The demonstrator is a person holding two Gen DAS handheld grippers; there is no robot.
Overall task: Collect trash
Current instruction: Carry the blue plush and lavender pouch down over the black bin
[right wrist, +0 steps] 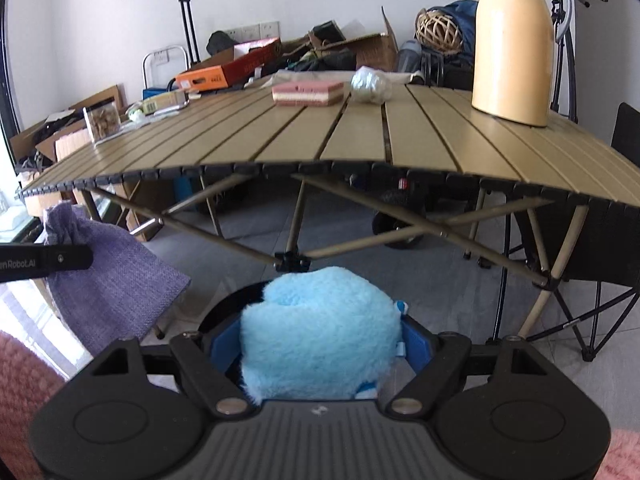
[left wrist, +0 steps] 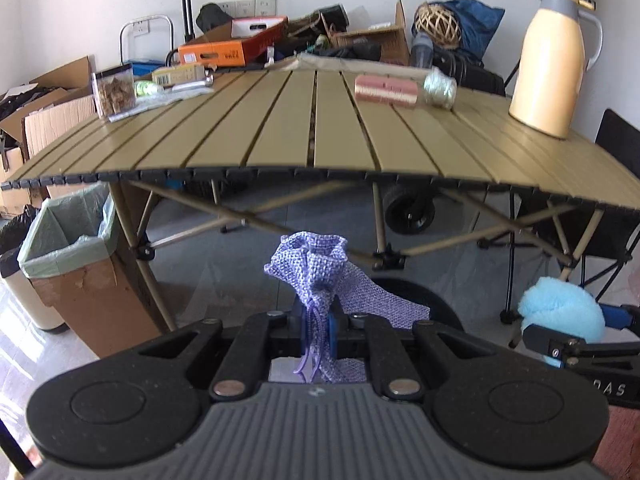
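Both grippers are loaded: left gripper [left wrist: 316, 336] pinches a purple pouch [left wrist: 320, 276], right gripper [right wrist: 320, 354] clamps a blue plush [right wrist: 316, 328]. Neither is binned; the lined box [left wrist: 68, 252] waits left, wrappers [left wrist: 440, 88] remain on the table [left wrist: 280, 136].

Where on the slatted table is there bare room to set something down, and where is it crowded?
The slatted table is bare across its whole near half, and in the middle between the clear snack box and the pink sponge block. The far left corner is crowded; the yellow thermos jug takes the right end.
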